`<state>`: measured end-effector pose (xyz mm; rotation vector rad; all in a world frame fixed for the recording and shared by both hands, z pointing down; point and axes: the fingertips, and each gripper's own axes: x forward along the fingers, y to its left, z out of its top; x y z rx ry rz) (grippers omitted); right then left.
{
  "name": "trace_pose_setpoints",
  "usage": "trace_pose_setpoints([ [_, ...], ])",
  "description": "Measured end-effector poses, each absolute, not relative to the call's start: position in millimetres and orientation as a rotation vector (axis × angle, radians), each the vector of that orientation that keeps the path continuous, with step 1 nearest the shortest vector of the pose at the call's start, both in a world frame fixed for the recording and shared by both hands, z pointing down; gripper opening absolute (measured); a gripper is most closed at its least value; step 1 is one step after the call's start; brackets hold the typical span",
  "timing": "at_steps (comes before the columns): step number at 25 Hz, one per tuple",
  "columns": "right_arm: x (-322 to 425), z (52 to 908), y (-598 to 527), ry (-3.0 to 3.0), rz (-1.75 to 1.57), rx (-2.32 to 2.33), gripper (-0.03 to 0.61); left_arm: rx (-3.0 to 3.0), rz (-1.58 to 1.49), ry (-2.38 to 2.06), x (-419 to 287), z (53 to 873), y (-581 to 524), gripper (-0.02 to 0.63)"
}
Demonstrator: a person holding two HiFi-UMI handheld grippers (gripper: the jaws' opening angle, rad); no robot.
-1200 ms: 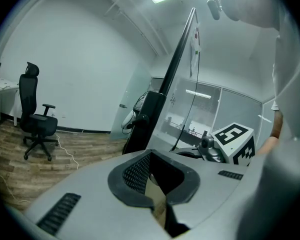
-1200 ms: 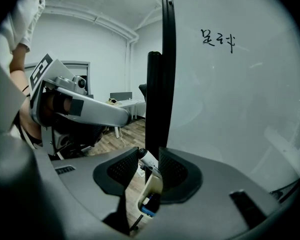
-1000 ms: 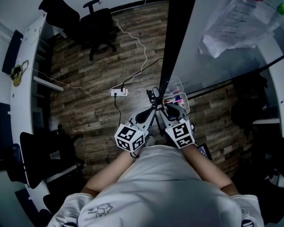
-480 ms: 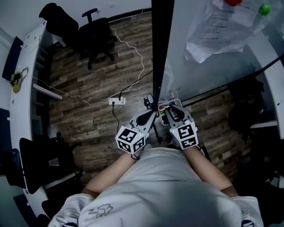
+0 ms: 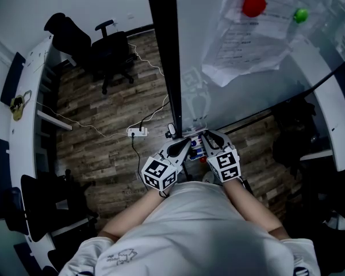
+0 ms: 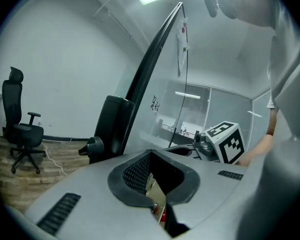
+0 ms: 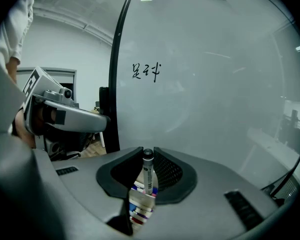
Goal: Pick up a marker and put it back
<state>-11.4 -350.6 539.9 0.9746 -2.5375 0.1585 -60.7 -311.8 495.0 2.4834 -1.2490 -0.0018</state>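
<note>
The right gripper pinches a grey-barrelled marker with a black cap. Its jaws have just been closing, and the marker stands upright between them, cap at their tips. It is held just above the clear plastic tray of coloured markers, in front of the whiteboard. The left gripper is beside it. Its jaws stand a narrow slit apart with nothing between them.

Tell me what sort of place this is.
Likely an office or meeting room: a whiteboard with handwriting, papers held by magnets, and a swivel office chair on wood flooring.
</note>
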Motion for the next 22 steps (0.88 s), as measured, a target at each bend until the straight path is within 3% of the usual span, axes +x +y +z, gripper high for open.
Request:
trace_pose_setpoints([
  [22,1,500,-342,-2.615,0.146,1.097,0.067,2.558,-0.007,-1.201,-56,479,-303,0.006],
])
